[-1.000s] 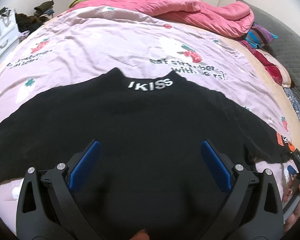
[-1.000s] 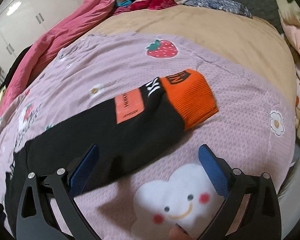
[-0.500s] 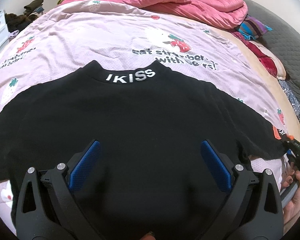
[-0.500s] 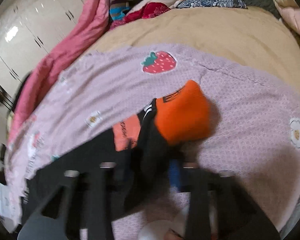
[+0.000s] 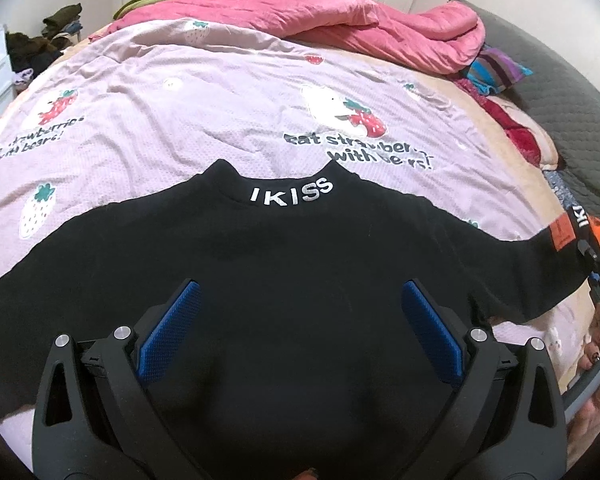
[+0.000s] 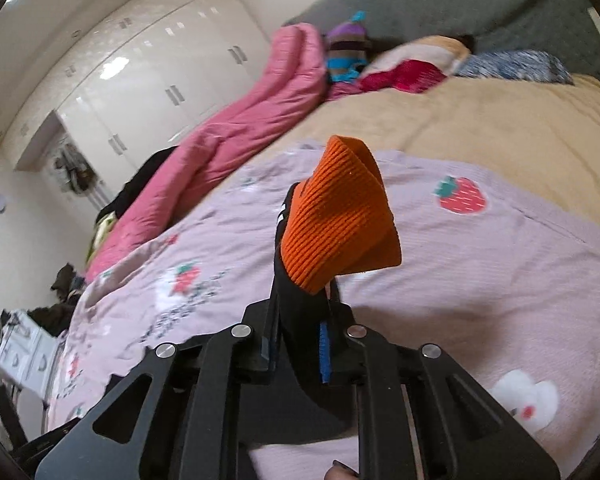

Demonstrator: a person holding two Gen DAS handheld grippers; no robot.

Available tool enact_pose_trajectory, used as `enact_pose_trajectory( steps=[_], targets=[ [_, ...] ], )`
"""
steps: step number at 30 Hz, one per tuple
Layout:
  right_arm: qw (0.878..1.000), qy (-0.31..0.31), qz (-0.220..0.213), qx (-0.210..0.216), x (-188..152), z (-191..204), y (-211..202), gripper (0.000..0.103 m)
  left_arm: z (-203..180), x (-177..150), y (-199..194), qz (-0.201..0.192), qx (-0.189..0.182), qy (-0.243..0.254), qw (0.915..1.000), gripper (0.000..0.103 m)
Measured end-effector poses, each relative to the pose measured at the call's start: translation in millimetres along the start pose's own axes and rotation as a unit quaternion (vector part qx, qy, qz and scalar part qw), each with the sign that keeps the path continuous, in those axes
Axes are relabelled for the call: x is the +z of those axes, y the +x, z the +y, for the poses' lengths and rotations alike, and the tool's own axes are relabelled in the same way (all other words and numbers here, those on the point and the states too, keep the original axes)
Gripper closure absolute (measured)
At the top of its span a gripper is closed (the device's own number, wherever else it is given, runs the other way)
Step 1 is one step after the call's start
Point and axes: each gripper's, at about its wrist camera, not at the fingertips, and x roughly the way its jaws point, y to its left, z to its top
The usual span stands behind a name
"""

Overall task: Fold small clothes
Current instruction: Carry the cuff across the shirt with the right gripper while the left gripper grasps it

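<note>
Sleeve end pinched in the right tongs [image 6: 300, 344]; black top [image 5: 300, 280] spread on the bed.

The top is laid flat, collar away, on the lilac sheet [image 5: 220, 92], its right sleeve [image 5: 540, 276] raised by the closed right tongs just behind the orange ribbed cuff [image 6: 336, 216]. The left tongs [image 5: 298, 320] are held wide open above the chest, nothing between them. The knit is judged soft, light and limp: it will sag and drape rather than hold a crease, so it is best taken at cuffs, hem or shoulder seams. "IKISS" is read on the collar [image 5: 292, 194]; an orange label [image 5: 562, 236] on the sleeve is too small to read. The sheet bears "eat strawberries with bears!".
</note>
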Motion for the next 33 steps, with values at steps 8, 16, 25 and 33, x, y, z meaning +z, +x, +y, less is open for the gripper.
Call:
enact_pose_trajectory(
  steps=[8,16,25,33],
  targets=[
    [0.998,-0.051,0.015,0.042,-18,73,2,0.090,37,0,-5,-0.018,0.005,-0.035,0.9992,0.009],
    [0.987,-0.126,0.045,0.090,-60,152,11,0.090,85,4,-11,-0.014,-0.016,-0.083,0.9964,0.009],
    [0.973,-0.182,0.083,0.116,-109,214,24,0.090,118,-1,-17,-0.012,-0.057,-0.122,0.9909,0.009],
    [0.958,-0.225,0.124,0.127,-155,249,36,0.090,134,-11,-17,-0.006,-0.108,-0.139,0.9844,0.009]
  ],
)
